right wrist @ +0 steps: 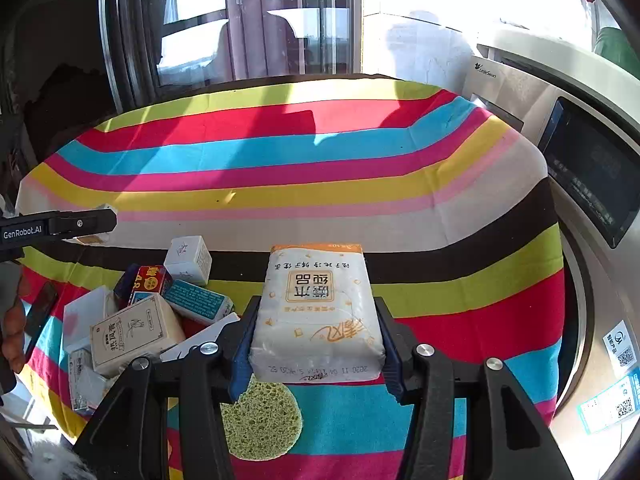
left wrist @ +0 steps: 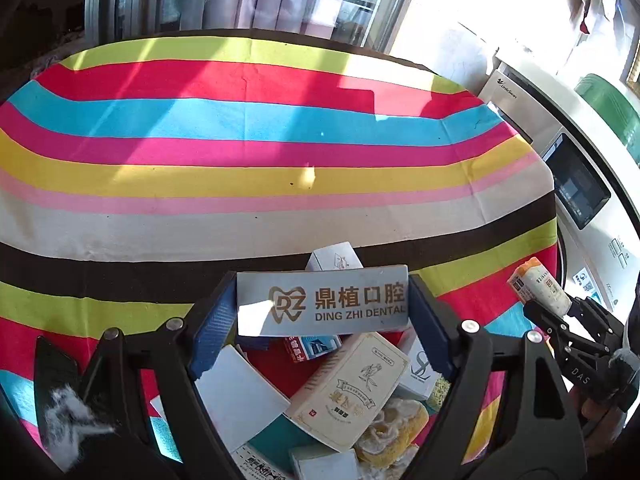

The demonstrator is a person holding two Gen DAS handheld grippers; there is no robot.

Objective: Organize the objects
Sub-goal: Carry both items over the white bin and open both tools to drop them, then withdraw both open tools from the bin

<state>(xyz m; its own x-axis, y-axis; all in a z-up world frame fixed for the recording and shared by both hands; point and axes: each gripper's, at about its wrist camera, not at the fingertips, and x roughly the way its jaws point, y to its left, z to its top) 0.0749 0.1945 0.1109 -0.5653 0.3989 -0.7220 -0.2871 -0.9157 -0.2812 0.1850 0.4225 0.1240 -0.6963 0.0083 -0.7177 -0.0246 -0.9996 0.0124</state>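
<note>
Holding a grey dental box (left wrist: pixel 322 305) crosswise, the left gripper (left wrist: pixel 320 320) has its jaws closed on the box's two short ends, so the box's long axis runs straight across from one blue pad to the other and its printed face looks back at the camera. The right gripper (right wrist: pixel 316 344) has its jaws clamped on the long sides of a white tissue pack (right wrist: pixel 318 312), whose long axis points away from the hand, out over the striped bench (right wrist: pixel 280 152). Both things are carried clear of the cloth, above the near edge. What the coming move most likely turns on is where each load lies relative to the clutter: under and just behind the left jaws sits the heap of small cartons, among them a cream box (left wrist: pixel 348 384) lying at a slant and a small white carton (left wrist: pixel 334 258) beyond the held box, while the whole far stretch of cloth is bare. The right hand is the one nearer the washing machine (right wrist: pixel 580 168) side, with only a green sponge (right wrist: pixel 260 420) below its jaws; the left is nearer the heap. Both grippers tilt downward and forward toward the bench, the right one visible from the left wrist view at the far edge, pack end raised.
</note>
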